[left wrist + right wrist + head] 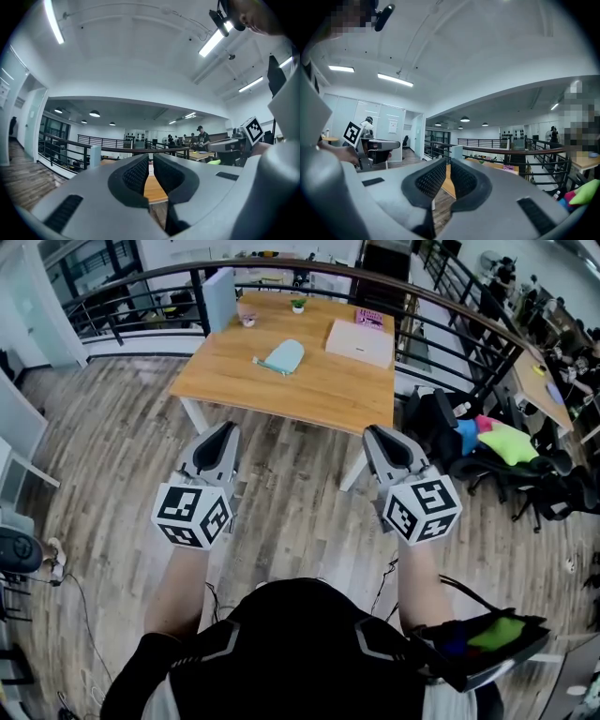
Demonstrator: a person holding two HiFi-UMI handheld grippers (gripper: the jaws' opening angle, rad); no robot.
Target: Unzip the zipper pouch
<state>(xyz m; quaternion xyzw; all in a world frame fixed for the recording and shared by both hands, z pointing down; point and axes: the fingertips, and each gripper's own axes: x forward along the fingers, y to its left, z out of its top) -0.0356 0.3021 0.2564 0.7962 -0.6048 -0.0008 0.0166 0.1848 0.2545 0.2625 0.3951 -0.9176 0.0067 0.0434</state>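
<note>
The light blue zipper pouch lies on the wooden table, towards its far side, with a small pull tab at its left end. Both grippers hover over the wooden floor, well short of the table's near edge. My left gripper is shut with nothing between its ribbed pads. My right gripper also has its jaws nearly together and holds nothing. In both gripper views the pouch is hidden behind the jaws; only a strip of table shows.
On the table stand a flat pale box, a small potted plant, a cup and an upright panel. A curved black railing runs behind. Chairs and bright bags crowd the right side.
</note>
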